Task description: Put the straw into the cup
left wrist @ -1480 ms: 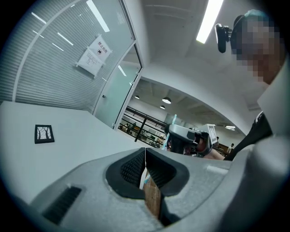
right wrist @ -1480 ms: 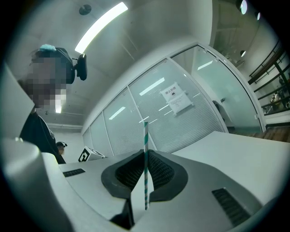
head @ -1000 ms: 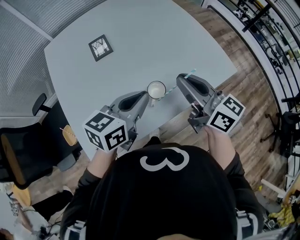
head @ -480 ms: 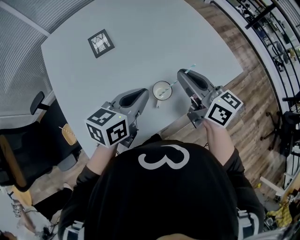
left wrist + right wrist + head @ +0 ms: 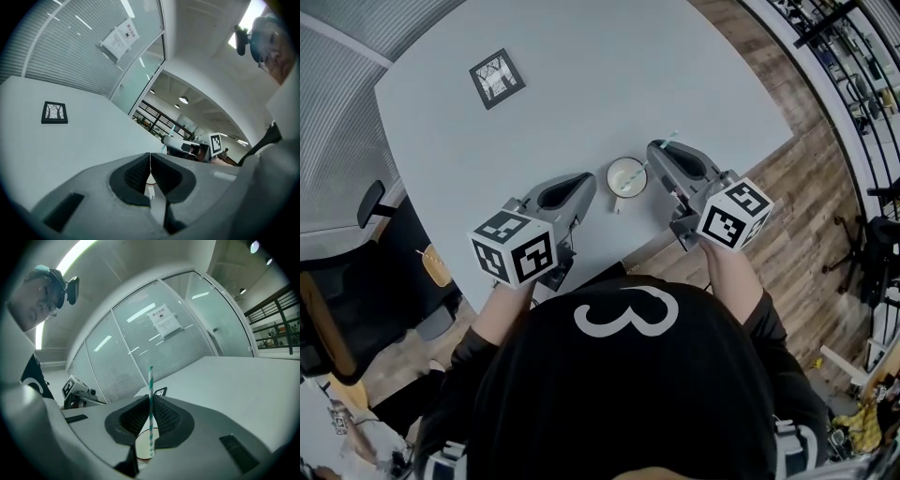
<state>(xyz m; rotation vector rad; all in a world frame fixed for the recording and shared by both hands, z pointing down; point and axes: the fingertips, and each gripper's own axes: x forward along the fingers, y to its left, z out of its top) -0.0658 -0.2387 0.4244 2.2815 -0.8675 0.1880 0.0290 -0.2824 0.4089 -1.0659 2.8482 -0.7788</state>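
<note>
Now lower than a second ago: right gripper [image 5: 150, 401], jaws closed on the striped straw [image 5: 150, 380] near its middle, the straw's bottom end brought from the rim's edge into the mouth of the cup [image 5: 610, 176] on the worktop [image 5: 581, 75]. Left gripper [image 5: 150, 157]: jaws together, nothing between them, likewise lowered, just beside the cup on its left. Judgement: insertion begun, not finished, since the straw remains gripped and tilted, release pending.
</note>
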